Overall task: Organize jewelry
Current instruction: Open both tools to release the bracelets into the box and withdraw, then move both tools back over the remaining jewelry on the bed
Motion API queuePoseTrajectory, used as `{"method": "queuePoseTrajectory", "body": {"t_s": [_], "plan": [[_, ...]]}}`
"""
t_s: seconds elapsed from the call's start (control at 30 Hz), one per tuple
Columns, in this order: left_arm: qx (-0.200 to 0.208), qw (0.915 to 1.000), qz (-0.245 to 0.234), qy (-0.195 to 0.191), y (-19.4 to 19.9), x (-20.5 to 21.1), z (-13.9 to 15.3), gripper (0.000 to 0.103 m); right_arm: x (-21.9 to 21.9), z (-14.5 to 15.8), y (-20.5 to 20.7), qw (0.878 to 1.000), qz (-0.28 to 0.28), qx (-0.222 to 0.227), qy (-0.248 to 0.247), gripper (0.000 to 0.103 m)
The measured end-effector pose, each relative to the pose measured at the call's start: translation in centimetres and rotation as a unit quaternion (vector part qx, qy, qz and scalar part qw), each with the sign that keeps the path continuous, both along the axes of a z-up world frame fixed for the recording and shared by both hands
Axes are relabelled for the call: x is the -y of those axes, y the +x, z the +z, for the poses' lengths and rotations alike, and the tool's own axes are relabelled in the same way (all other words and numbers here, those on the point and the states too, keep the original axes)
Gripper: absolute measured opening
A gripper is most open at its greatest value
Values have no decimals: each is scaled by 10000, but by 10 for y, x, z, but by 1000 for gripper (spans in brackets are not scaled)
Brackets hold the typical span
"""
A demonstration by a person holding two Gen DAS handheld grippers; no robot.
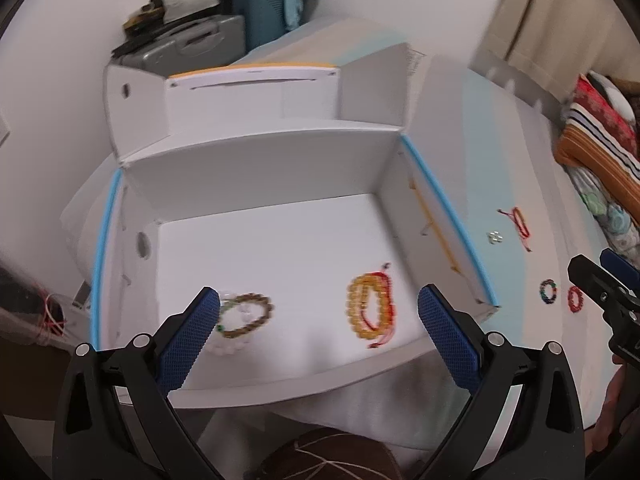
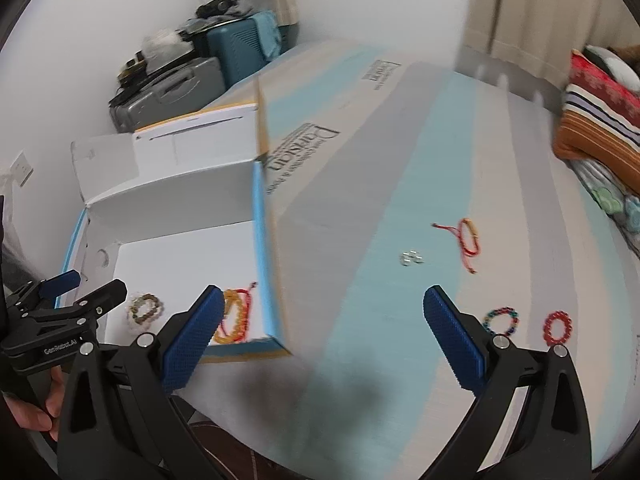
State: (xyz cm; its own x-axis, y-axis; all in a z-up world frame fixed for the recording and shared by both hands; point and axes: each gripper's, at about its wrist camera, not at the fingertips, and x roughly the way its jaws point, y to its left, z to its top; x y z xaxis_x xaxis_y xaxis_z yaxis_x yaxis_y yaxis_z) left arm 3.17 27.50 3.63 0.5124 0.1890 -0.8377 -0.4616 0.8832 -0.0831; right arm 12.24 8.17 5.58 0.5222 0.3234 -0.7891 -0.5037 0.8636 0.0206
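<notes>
An open white box (image 1: 256, 168) with blue edges holds a brown and white bead bracelet pile (image 1: 244, 316) and a yellow bead bracelet with red cord (image 1: 372, 308). My left gripper (image 1: 320, 300) is open and empty above the box's near edge. My right gripper (image 2: 320, 300) is open and empty over the striped surface (image 2: 380, 184). On that surface lie a red cord bracelet (image 2: 468, 240), small clear beads (image 2: 411, 258), a multicolour bead bracelet (image 2: 501, 321) and a red bead bracelet (image 2: 557, 326). The box (image 2: 168, 200) sits left of my right gripper.
Suitcases (image 1: 224, 28) with clutter stand at the back left by the wall. Striped and red bedding (image 1: 600, 136) lies at the far right. The box's lid flaps (image 1: 256, 92) stand open behind it. The left gripper (image 2: 60, 312) shows in the right wrist view.
</notes>
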Motion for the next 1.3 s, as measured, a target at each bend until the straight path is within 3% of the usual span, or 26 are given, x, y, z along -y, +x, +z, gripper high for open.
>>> {"method": "queuePoseTrajectory", "body": {"t_s": [0.33, 0.7, 1.03, 1.3], "plan": [[156, 9979, -626, 28, 31, 69, 7, 97, 85, 10, 15, 9981, -598, 78, 113, 96], [270, 9902, -1370, 34, 72, 156, 5, 97, 194, 10, 41, 9910, -1325, 55, 162, 96], [91, 9819, -1889, 15, 125, 215, -26, 97, 271, -13, 69, 9821, -1877, -112, 117, 96], [-35, 9736, -2282, -21, 167, 259, -64, 97, 319, -54, 102, 9740, -2232, -387, -38, 96]]}}
